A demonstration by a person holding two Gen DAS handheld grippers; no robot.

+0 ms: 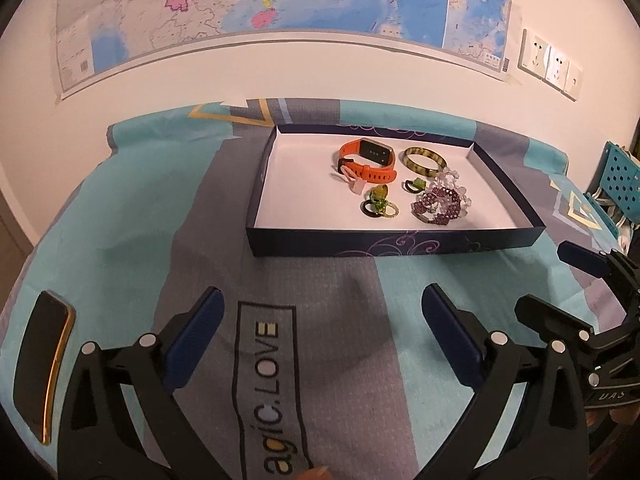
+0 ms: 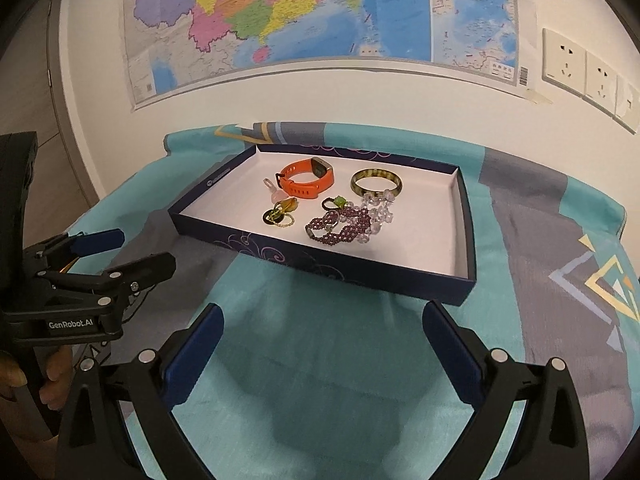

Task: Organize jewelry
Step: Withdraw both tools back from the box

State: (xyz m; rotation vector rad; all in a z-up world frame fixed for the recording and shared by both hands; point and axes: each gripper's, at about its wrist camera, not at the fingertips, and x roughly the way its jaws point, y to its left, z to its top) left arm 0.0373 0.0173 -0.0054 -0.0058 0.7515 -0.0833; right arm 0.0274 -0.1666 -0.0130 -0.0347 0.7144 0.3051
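1. The left gripper [image 1: 322,312] has its fingers [image 1: 200,332] spread wide and empty over the patterned cloth [image 1: 340,300].
2. The right gripper [image 2: 322,332] is likewise released — nothing between its fingers [image 2: 452,352].
3. Ahead lies the dark box lid [image 2: 360,276], holding an orange watch [image 2: 306,180], a mottled bangle [image 2: 376,184], purple beaded bracelets [image 2: 344,224] and small rings [image 2: 278,216].
4. Beyond — a wall map [image 2: 320,12].

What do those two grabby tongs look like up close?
Both are black plastic frames with round silver pins at the joints. The left tongs and the right tongs each end in two flat dark-blue pads. The side of the left one reads GenRobot.AI in white letters. No sleeves or cables show.
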